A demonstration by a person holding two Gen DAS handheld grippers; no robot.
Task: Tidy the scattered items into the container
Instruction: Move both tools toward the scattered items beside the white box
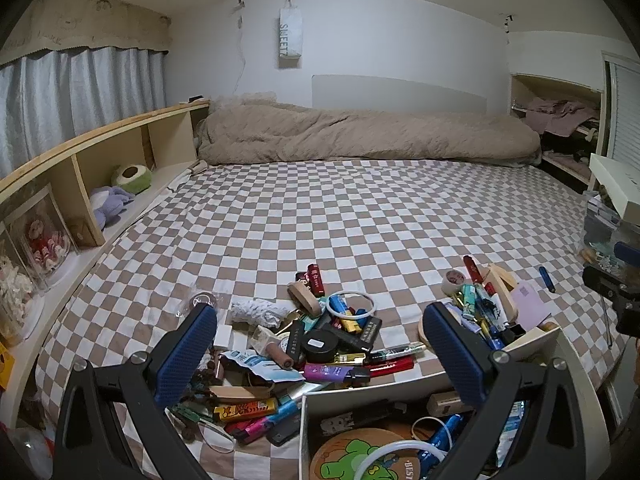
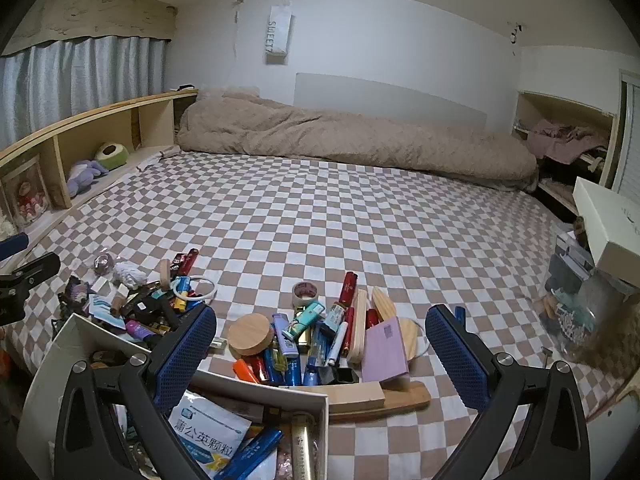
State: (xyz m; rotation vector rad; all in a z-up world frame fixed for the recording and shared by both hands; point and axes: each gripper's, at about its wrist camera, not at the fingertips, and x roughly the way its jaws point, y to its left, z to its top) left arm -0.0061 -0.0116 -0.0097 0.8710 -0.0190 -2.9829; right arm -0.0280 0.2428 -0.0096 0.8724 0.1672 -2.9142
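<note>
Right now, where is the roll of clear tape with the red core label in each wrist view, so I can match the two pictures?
Left wrist view: the roll of tape lies right of centre, at the far edge of the right-hand pile.
Right wrist view: the roll of tape lies near the centre, at the far edge of the nearer pile.
Shared landmark: the lilac card lies to its right in both.
</note>
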